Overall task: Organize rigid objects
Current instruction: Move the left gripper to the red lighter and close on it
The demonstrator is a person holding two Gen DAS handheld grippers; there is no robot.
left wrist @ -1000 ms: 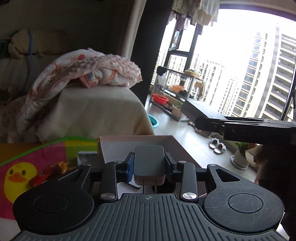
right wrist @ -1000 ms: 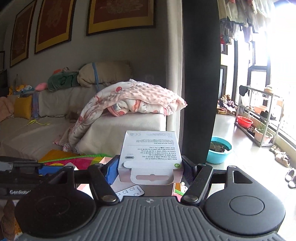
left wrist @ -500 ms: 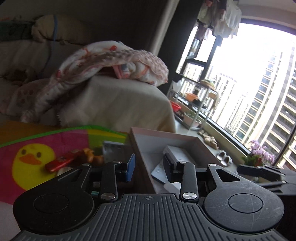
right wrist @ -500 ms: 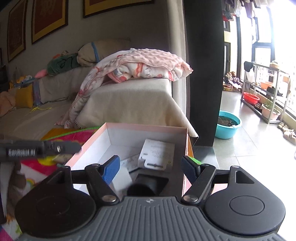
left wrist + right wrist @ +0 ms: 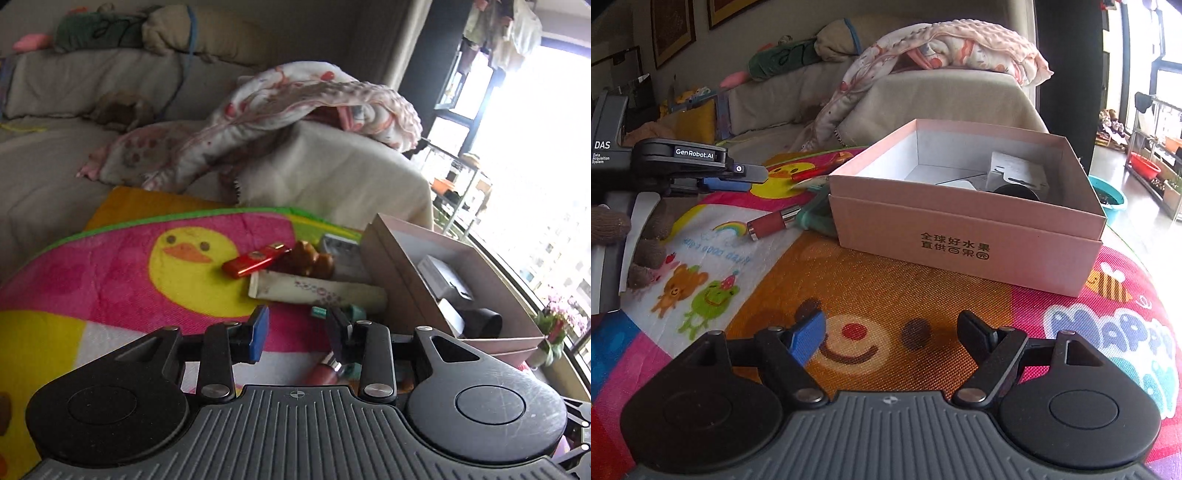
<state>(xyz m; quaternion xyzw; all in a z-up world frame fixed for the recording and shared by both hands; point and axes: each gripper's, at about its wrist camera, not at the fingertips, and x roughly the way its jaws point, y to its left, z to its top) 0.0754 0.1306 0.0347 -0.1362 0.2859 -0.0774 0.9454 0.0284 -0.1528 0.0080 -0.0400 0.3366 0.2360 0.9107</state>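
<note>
- The pink box [image 5: 964,236] sits open on the colourful play mat [image 5: 886,295], right of centre in the right wrist view; in the left wrist view it lies at the right edge [image 5: 402,273].
- Inside the box lie a white carton [image 5: 1015,173] with a hang tab and a dark round item [image 5: 1015,192] — both toward the far right corner of the box.
- Left of the box, on the mat, loose things lie close together: a red flat stick [image 5: 255,261], a brown lumpy piece [image 5: 306,258], a white tube [image 5: 317,290] with a floral print, and a reddish lipstick-like tube [image 5: 768,224] with a silver band.
- The left gripper [image 5: 297,328] hovers in the lower middle of its view, over the mat, jaws a little apart with nothing between them.
- The right gripper [image 5: 892,332] hangs low over the mat's orange bear face, short of the box's near wall; its jaws have just been opening and stand wide, empty.
- A gloved hand [image 5: 635,240] holds the left gripper's body at the left edge of the right wrist view.
- Behind — a beige sofa [image 5: 942,96] with a pink patterned blanket [image 5: 960,48] draped over its arm.
</note>
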